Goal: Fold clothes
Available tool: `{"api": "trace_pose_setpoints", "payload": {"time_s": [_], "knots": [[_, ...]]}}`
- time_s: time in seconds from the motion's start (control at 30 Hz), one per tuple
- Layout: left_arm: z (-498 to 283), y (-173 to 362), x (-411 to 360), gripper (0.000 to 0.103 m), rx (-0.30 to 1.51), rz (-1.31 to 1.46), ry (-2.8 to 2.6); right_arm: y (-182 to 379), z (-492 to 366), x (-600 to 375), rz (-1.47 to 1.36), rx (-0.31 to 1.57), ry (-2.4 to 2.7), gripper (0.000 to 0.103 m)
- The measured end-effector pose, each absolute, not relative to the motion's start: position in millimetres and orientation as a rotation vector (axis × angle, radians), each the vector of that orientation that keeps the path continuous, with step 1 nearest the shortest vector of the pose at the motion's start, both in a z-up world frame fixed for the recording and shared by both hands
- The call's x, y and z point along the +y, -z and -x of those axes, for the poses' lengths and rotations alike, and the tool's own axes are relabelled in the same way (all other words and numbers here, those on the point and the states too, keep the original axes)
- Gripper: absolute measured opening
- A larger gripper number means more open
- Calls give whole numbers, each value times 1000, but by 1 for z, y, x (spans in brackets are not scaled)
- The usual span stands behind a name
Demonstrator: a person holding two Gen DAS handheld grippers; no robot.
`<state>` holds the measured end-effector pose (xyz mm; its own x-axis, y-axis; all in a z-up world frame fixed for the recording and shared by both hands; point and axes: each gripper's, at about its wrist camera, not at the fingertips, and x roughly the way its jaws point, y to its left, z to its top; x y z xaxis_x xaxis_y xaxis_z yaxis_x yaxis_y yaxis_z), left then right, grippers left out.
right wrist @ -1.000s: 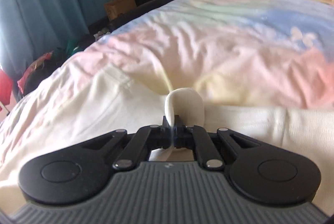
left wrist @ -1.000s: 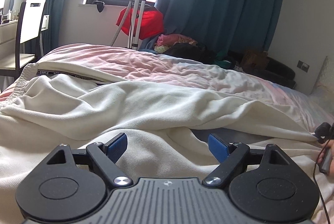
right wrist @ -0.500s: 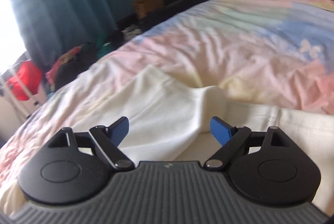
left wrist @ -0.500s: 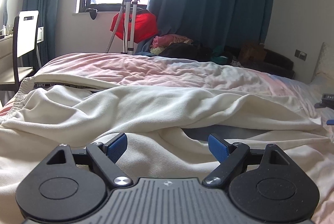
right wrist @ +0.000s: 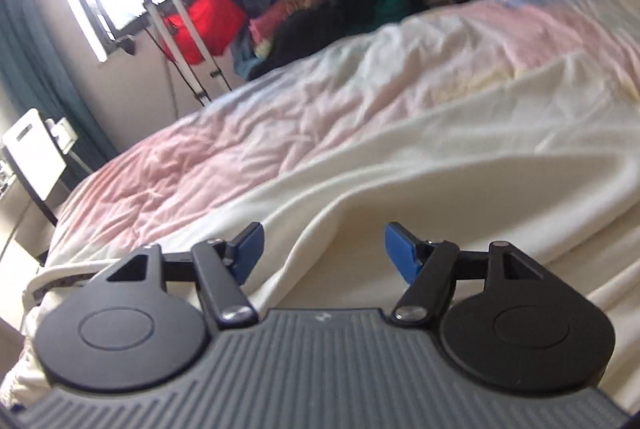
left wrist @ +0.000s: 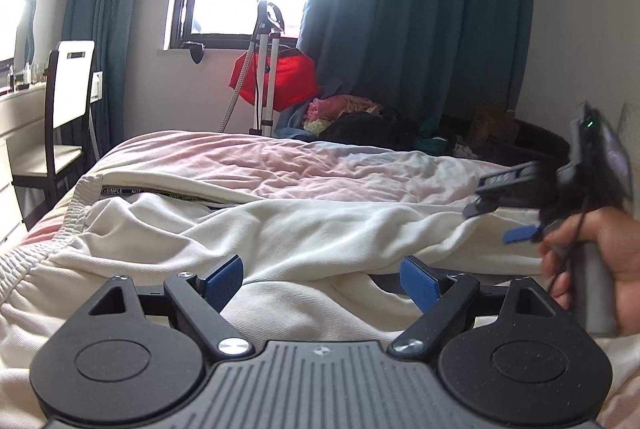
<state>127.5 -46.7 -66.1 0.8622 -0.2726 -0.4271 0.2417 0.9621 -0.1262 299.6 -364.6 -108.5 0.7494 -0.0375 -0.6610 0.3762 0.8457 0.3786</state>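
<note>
While the left gripper [left wrist: 322, 275] hovers with jaws wide and empty, the left view shows one cream garment [left wrist: 280, 229] spread on the bed [left wrist: 280, 165], its waistband tape reading "SIMPLE" [left wrist: 113, 190]. One chair [left wrist: 66, 109] stands left. In the right view, the right gripper [right wrist: 324, 249] has just been closing, nothing between its pads, above that garment.

The left claw [left wrist: 322, 279] sits low in its frame, blue pads spread wide with nothing between them. The right claw [right wrist: 324, 251] has just been closing partway, empty. At the right edge of the left view, a hand [left wrist: 592, 261] grips its handle, somewhat blurred.
</note>
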Motion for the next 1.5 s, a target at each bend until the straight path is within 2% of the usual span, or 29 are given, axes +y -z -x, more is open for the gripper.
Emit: {"api": "trace_pose_setpoints", "payload": {"time_s": [0.13, 0.17, 0.23, 0.37, 0.73, 0.9, 1.23, 1.27, 1.3, 1.33, 1.4, 1.5], "knots": [[-132, 63, -33, 88, 467, 145, 281, 134, -318, -346, -532, 720, 289, 65], [-134, 63, -30, 88, 467, 156, 280, 136, -320, -345, -524, 703, 303, 60], [-138, 62, -25, 88, 474, 172, 272, 135, -318, -346, -538, 659, 318, 7], [-142, 59, -12, 88, 469, 206, 202, 125, -304, -334, -440, 607, 289, 7], [-143, 47, 37, 89, 442, 297, -14, 148, -242, -334, -389, 656, 213, 10], [-138, 44, 24, 89, 437, 236, 15, 126, -212, -336, -356, 636, 158, 14], [-97, 40, -13, 94, 408, 86, 122, 66, -103, -346, 80, 482, 147, 13], [-90, 39, -17, 95, 401, 61, 131, 63, -94, -349, 112, 474, 175, 17], [-82, 38, -22, 97, 392, 29, 137, 62, -85, -352, 128, 457, 193, 34], [-74, 36, -26, 98, 379, -2, 146, 61, -77, -355, 123, 435, 195, 60], [-59, 32, -38, 102, 347, -59, 168, 61, -63, -360, 69, 396, 188, 93], [-43, 29, -52, 103, 330, -84, 229, 64, -53, -361, -29, 376, 156, 96]]}}
